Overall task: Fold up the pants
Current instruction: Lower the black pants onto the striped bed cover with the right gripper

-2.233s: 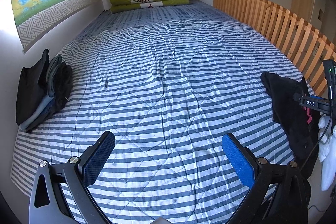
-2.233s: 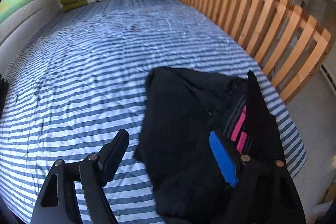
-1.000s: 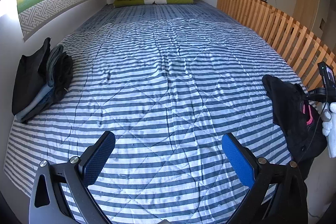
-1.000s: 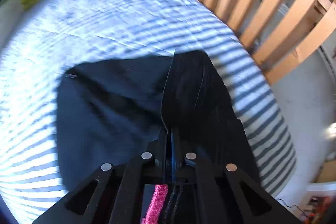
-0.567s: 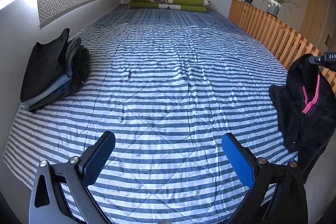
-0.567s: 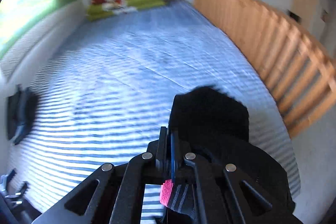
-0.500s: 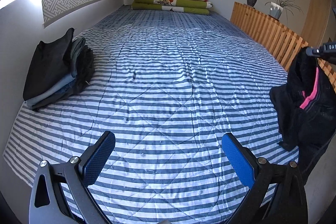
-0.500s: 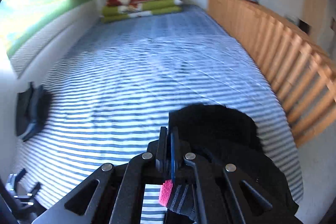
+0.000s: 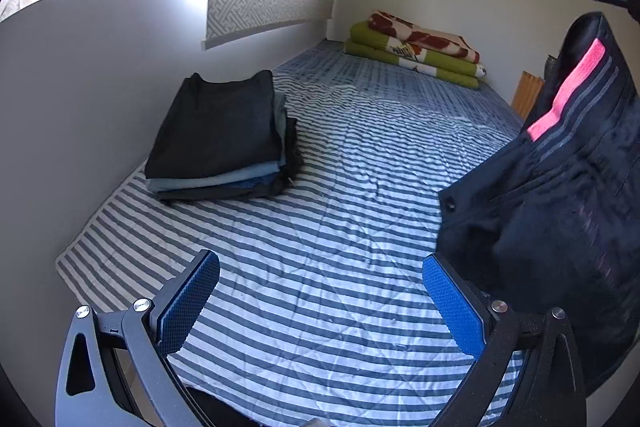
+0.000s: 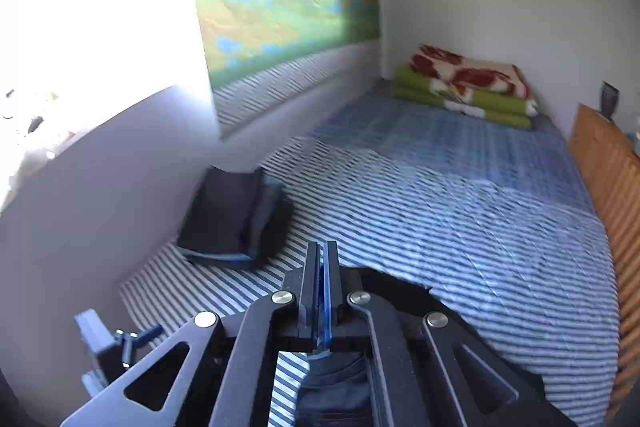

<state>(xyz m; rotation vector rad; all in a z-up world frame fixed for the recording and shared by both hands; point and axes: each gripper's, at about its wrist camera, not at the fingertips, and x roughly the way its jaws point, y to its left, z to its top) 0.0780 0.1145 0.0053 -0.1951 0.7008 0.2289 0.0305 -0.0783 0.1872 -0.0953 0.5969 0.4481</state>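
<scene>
Pants [image 9: 560, 179] limp, light, dangling from clamped right fingers [image 10: 320, 291]; left fingers [image 9: 188, 307] spread empty — take waistband edge beside them.

Both wrist views look down along the striped bed [image 9: 320, 187]; both share the folded stack [image 10: 232, 215].

Right gripper [image 10: 320, 287] goes from open over the black pants [image 9: 560, 187] to clamped shut on them. Pants are up off the striped bedspread [image 9: 340, 207], now hanging high at the right of the left wrist view, pink stripe showing. Both cameras swing left; folded clothes stack [image 9: 224, 139] looms nearer.
</scene>
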